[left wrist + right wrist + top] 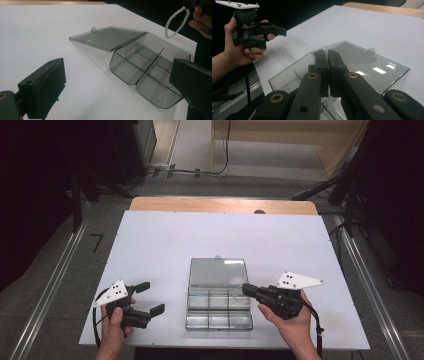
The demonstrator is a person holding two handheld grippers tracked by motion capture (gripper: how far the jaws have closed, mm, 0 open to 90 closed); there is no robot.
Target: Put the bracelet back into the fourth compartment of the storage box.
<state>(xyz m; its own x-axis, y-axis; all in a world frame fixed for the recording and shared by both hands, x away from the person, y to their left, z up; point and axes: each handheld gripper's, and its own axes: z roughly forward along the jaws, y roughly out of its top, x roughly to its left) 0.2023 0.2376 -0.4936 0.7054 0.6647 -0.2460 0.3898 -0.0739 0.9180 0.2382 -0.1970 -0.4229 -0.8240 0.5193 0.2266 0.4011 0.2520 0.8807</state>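
A clear grey compartment box (218, 307) stands open at the table's front middle, its lid (218, 271) lying flat behind it. My right gripper (246, 289) hovers over the box's right rear corner, shut. From it hangs a white bead bracelet (167, 25) in the left gripper view. The right gripper view has the two jaws (327, 53) pressed together above the box (287, 80) and lid (362, 62). My left gripper (151, 297) is open and empty, left of the box, pointing at it (140, 72).
The white table top (220, 235) has a wooden strip (222, 205) along its far edge. Metal floor rails (55, 280) run along both sides of the table. Dark equipment and cables stand at the back.
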